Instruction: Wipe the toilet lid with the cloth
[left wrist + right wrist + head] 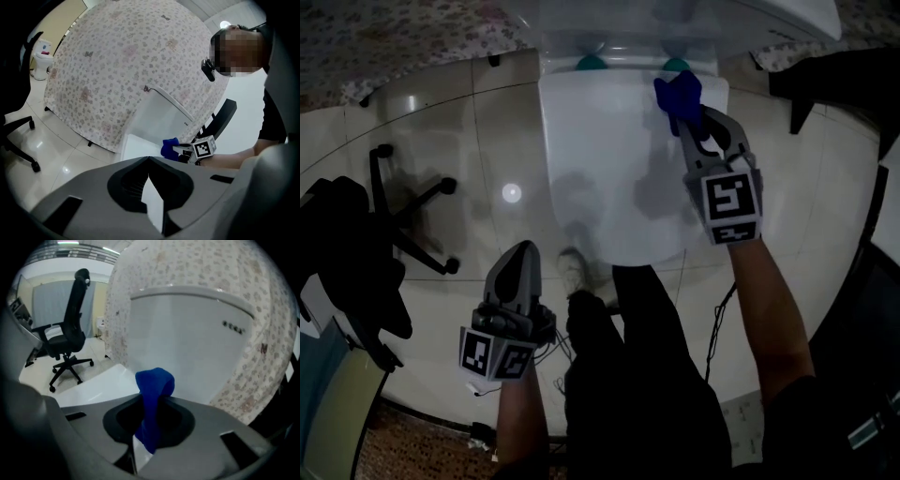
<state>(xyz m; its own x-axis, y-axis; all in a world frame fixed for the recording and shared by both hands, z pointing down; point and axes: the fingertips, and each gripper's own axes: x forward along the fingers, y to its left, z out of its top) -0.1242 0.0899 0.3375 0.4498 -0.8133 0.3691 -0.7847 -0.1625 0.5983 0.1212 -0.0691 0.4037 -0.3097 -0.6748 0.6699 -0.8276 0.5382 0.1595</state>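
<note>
A white toilet lid (600, 159) lies closed at the top centre of the head view. My right gripper (686, 120) is shut on a blue cloth (678, 95) over the lid's far right corner, near the tank. In the right gripper view the blue cloth (153, 394) stands up from between the jaws, with the lid (98, 386) below left. My left gripper (525, 255) hangs low at the left over the floor, jaws together and nothing in them. The left gripper view shows the lid (140, 145), the cloth (169, 147) and the right gripper (180, 151) ahead.
The white tank (187, 338) rises behind the lid, against a flower-patterned cover (122, 70). A black office chair (403, 220) stands on the glossy tiled floor (478, 141) at the left. My dark trouser leg (637, 375) is in front of the toilet. Dark furniture (825, 80) sits at upper right.
</note>
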